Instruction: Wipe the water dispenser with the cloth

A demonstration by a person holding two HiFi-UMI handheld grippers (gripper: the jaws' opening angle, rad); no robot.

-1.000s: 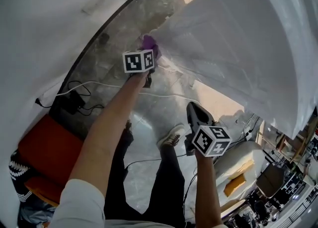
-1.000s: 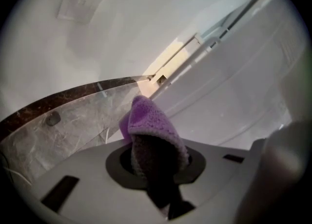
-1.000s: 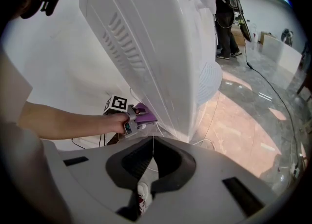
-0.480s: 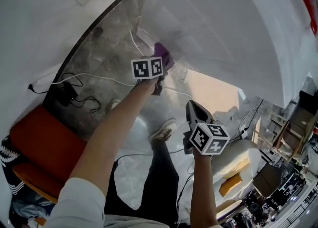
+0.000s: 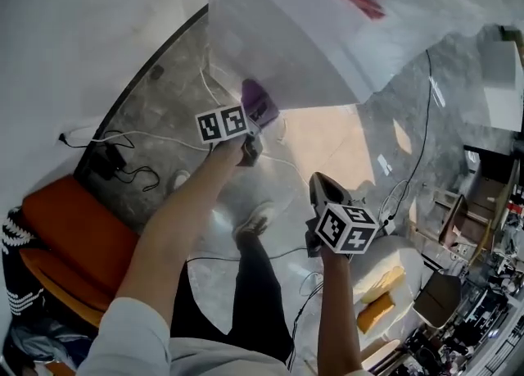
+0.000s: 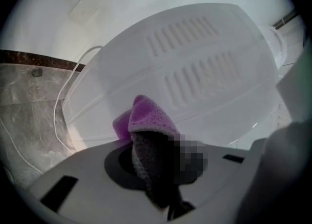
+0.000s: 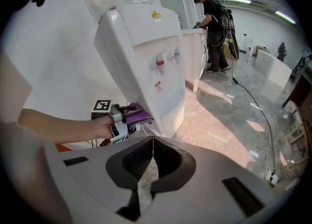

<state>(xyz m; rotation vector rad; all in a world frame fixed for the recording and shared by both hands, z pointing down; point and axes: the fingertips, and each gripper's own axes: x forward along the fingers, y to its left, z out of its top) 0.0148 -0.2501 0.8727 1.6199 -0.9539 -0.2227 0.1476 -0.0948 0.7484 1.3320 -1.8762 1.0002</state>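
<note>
1. The left tool [image 6: 157, 169] has its jaws closed on the purple cloth [image 6: 146, 120]. A folded bunch of the cloth stands out beyond the jaws.
2. This free end lies against, or just beside, a white panel with vent slots on the water dispenser [image 6: 195, 71]. I cannot say for sure that it touches.
3. The dispenser stands upright on the floor [image 5: 164, 104], so its long axis is vertical. The cloth is low on it, and most of the panel lies upward from the cloth.
4. In my judgement, the coming stroke should run up along this height, with the cloth pressed flat.
5. The right tool [image 7: 152, 162] has its jaws together with nothing between them. It is held well apart, looking at the dispenser's front with the taps [image 7: 165, 59], so the left hand is clearly the nearer one.
6. A white cable [image 5: 147, 138] lies on the floor near the base and could catch.
</note>
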